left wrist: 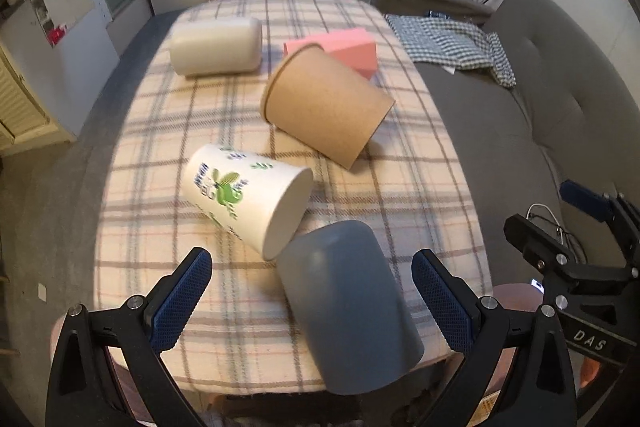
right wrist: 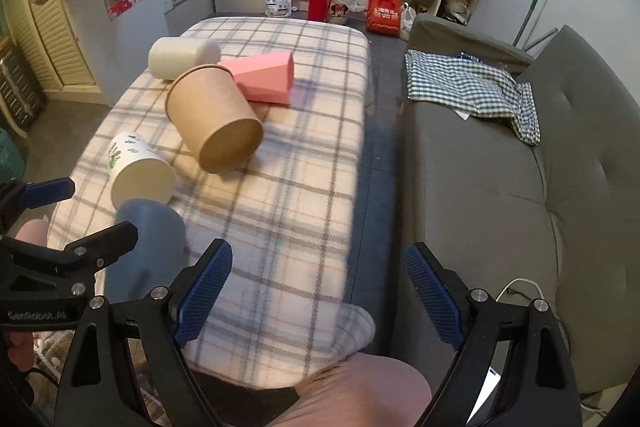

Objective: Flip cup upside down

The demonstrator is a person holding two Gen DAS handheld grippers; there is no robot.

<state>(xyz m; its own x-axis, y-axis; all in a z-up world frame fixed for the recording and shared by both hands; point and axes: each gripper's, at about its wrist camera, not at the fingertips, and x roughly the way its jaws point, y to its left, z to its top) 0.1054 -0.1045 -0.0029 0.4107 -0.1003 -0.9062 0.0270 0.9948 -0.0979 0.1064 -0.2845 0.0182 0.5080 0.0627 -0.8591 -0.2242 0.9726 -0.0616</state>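
Observation:
A grey-blue cup [left wrist: 352, 303] lies on its side at the near edge of the plaid-covered table [left wrist: 248, 107], its closed base toward the table middle. My left gripper [left wrist: 312, 295] is open, with the cup between its blue pads without touching them. In the right wrist view the same cup [right wrist: 154, 231] lies behind the left gripper's finger. A white printed paper cup [left wrist: 248, 195], a brown paper cup [left wrist: 324, 107] and a cream cup [left wrist: 216, 45] also lie on their sides. My right gripper [right wrist: 320, 291] is open and empty over the table's near right corner.
A pink box [left wrist: 352, 51] lies behind the brown cup. A grey sofa [right wrist: 500, 187] with a checked cloth [right wrist: 472, 87] stands right of the table, with a narrow floor gap between them. Cabinets, shelves and red bags stand at the far wall.

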